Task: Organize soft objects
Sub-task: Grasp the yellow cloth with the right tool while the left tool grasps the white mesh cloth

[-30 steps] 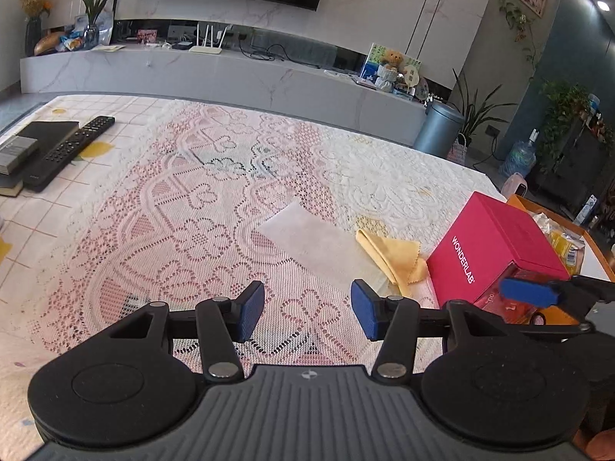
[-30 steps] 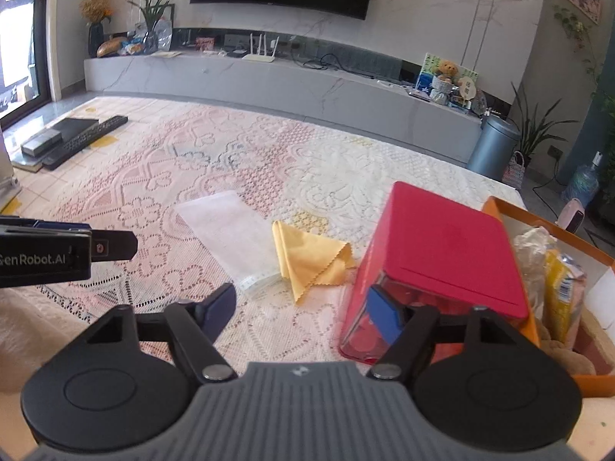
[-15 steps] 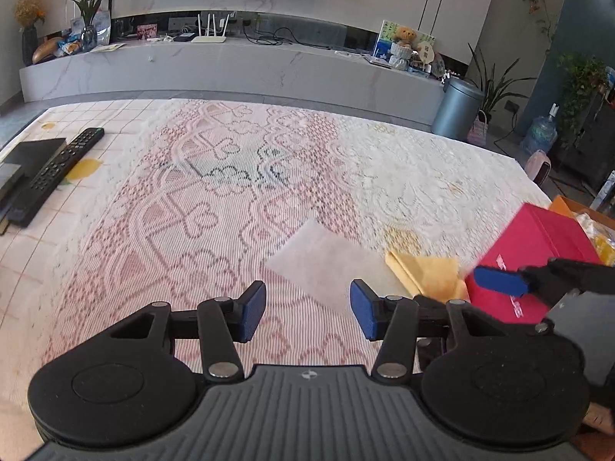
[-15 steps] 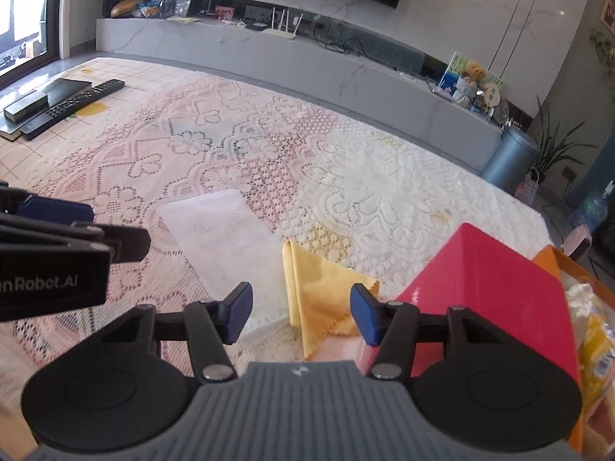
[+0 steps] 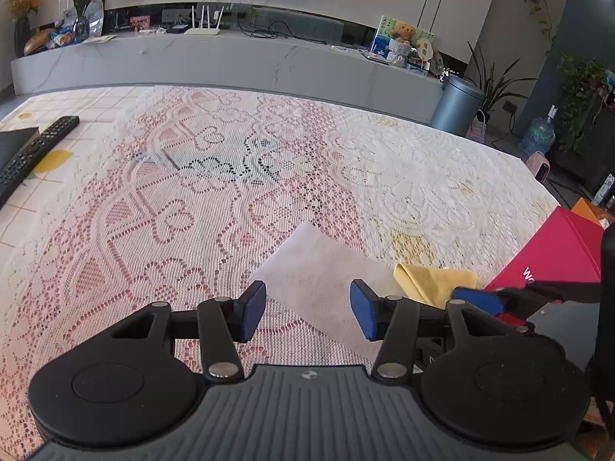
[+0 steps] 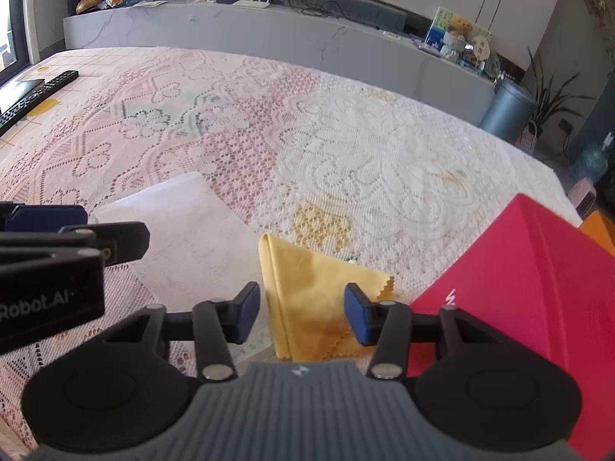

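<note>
Lace-covered surface (image 6: pixel 346 146) carries a folded yellow cloth (image 6: pixel 307 299) between the right tongs (image 6: pixel 300 313), whose jaws have just been narrowing without touching it. Lower onto its 6 o'clock edge, then pinch. Left tongs (image 5: pixel 307 309) gape above a white sheet (image 5: pixel 319 272).

Your background: lace tablecloth (image 5: pixel 215 199) covers the table. Black remote (image 5: pixel 36 150) lies at its far left edge, beside a dark flat device that's mostly cut off. Red box (image 6: pixel 530 288) sits at the right, an orange box (image 6: pixel 599 230) just behind it. Beyond the table: grey marble console (image 5: pixel 230 61) with a white router (image 5: pixel 201 30) and teddy bear (image 5: pixel 401 36), grey bin (image 5: pixel 457 105) on the floor, potted plants at right.
</note>
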A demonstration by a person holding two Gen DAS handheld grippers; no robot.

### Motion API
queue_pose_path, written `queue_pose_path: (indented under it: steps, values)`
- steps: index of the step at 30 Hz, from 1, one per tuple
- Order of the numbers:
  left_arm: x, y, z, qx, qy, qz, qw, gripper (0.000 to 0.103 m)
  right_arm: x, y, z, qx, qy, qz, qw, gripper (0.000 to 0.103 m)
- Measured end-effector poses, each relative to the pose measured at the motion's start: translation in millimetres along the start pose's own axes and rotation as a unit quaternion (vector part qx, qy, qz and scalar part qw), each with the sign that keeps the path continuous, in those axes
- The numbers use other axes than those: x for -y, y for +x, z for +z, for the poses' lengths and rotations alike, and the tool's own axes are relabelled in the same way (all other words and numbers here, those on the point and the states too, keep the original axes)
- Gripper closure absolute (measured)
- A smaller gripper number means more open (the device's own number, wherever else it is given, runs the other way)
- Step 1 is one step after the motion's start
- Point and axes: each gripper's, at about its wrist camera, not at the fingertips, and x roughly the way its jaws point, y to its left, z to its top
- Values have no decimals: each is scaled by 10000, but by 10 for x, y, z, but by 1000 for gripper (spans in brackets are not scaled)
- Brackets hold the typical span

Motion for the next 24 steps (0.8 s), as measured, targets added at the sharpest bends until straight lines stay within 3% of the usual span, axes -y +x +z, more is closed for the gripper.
queue_pose_path:
  steps: [5, 9, 10, 15, 18, 24]
  values:
    - [-31, 36, -17, -67, -127, -11, 9999, 44, 11, 19, -26, 17, 44, 139, 9999, 74]
    - [-54, 39, -19, -86, -221, 45, 9997, 44, 22, -13, -30, 120, 31, 229, 9997, 99]
    - [-62, 30, -21, -91, -256, 43, 9996, 44, 31, -30, -32, 150, 59, 297, 9994, 100]
    - [-159, -91, -48, -57, -656, -13, 9978, 41, 36, -224, -46, 375, 111, 671, 9970, 101]
    - [-221, -148, -74, -90, -886, -189, 9959, 34, 2, -376, -78, 569, -12, 627, 9964, 101]
    - [-142, 10, -74, -238, -761, -131, 9967, 29, 10, -299, -164, 427, 57, 578, 9974, 101]
